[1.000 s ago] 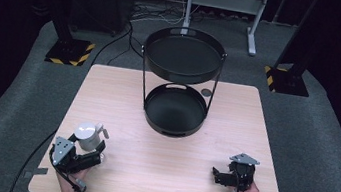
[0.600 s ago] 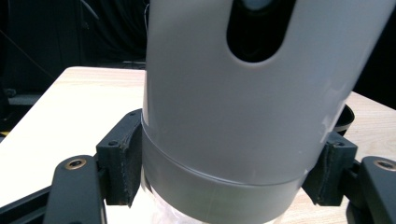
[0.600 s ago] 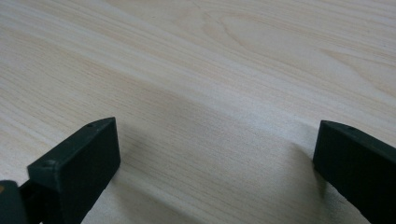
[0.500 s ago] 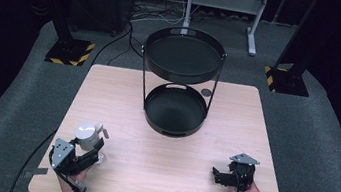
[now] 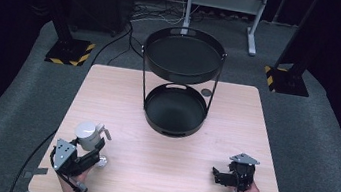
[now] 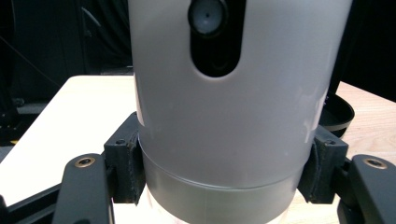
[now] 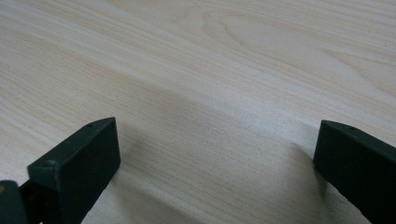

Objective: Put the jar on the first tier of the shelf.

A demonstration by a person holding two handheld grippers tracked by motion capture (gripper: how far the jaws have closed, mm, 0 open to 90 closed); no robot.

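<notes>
A white cylindrical container [image 5: 87, 134] with a small spout stands upright at the table's front left. In the left gripper view the container [image 6: 233, 102] is very close, with a black slot, a round grey nozzle and a grey band near its base. My left gripper [image 5: 94, 148] is shut on it, its pads [image 6: 125, 163] pressing the grey band from both sides. My right gripper [image 5: 217, 176] rests low at the front right. In the right gripper view the right gripper [image 7: 215, 154] is open, its jaws wide apart over bare wood.
A black two-tier tray stand sits at the table's far middle, with an upper tray [image 5: 187, 32] and a lower tray [image 5: 172, 131]. A small dark disc [image 5: 206, 92] lies beside the stand. The wooden table [image 5: 157, 175] ends just behind both hands.
</notes>
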